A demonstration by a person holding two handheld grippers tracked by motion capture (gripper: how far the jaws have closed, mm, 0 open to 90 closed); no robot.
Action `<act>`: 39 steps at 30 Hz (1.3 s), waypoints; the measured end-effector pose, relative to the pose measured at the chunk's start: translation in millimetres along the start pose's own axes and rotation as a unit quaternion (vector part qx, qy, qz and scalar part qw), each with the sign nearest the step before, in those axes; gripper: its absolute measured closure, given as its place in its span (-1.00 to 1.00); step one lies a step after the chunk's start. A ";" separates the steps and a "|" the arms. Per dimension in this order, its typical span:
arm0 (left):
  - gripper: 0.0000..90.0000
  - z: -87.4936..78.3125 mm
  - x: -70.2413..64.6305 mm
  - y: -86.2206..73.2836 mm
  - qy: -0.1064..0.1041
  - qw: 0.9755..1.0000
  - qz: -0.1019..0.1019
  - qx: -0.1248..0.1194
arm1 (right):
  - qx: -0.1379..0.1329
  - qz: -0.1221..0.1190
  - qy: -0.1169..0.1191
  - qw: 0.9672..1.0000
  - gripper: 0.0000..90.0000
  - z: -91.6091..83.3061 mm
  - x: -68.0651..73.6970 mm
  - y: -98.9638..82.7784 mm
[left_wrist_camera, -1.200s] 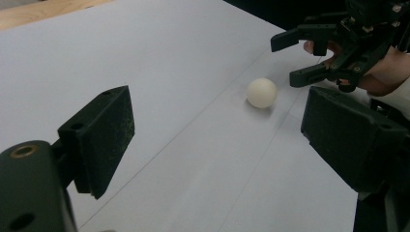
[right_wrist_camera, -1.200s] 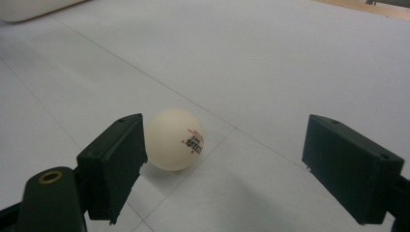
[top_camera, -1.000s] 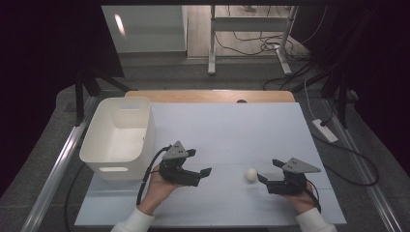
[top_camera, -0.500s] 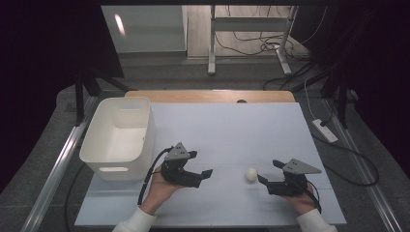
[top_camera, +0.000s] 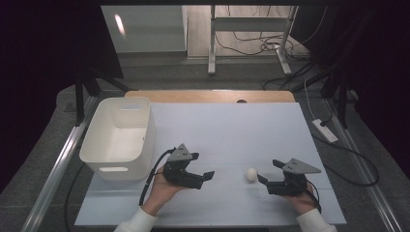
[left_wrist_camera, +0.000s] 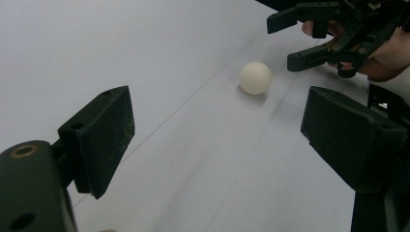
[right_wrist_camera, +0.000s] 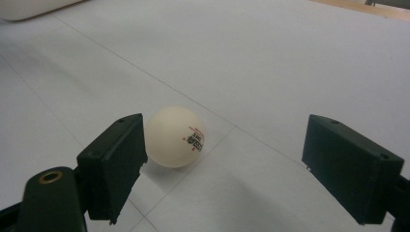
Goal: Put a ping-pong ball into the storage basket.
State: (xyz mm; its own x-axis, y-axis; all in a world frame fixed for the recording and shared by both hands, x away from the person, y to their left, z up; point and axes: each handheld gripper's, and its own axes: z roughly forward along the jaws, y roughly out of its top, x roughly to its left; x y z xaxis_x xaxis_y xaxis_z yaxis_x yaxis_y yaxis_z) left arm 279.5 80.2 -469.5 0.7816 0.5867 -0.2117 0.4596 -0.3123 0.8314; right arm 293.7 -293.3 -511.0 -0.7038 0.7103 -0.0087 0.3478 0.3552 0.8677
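Observation:
A white ping-pong ball [top_camera: 251, 174] with small red print lies on the pale table sheet [top_camera: 227, 130]. My right gripper [top_camera: 267, 170] stands open just right of the ball, jaws pointing at it. In the right gripper view the ball [right_wrist_camera: 175, 136] sits close beside the tip of the left jaw, and the open right gripper [right_wrist_camera: 222, 154] holds nothing. My left gripper [top_camera: 205, 165] is open, a short way left of the ball. From the left gripper [left_wrist_camera: 217, 130] the ball [left_wrist_camera: 255, 77] lies ahead, with the right gripper [left_wrist_camera: 283, 41] behind it.
A white plastic bin [top_camera: 113, 169] stands at the table's left side, beside my left hand; its corner [right_wrist_camera: 29, 7] appears at the top left of the right gripper view. A wooden strip [top_camera: 212, 95] runs along the far edge. Cables trail from both grippers.
My left gripper has crept slightly right, toward the ball. The ball and the right gripper have stayed where they were.

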 end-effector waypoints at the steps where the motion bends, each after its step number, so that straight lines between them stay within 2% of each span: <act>1: -0.71 0.4 -0.2 0.0 0.000 1.000 0.000 0.000 | 0.000 0.000 0.000 1.000 -0.66 -0.1 0.0 -0.1; 11: -0.71 6.3 -2.8 0.0 -0.007 1.000 0.003 0.006 | 0.000 0.000 0.000 1.000 -0.66 0.0 -0.2 0.0; 39: -0.71 37.3 -12.4 0.1 -0.029 0.999 0.016 0.038 | -0.004 0.002 -0.003 1.000 -0.66 -1.6 -2.2 0.3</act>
State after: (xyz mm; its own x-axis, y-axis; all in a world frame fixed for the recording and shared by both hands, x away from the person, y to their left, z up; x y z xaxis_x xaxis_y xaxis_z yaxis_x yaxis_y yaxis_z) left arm 285.6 45.0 -485.9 0.8186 0.5324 -0.2156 0.4622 -0.3877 0.7975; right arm 294.3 -295.8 -509.9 -0.6985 0.7155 -0.0089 0.3452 0.3478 0.8717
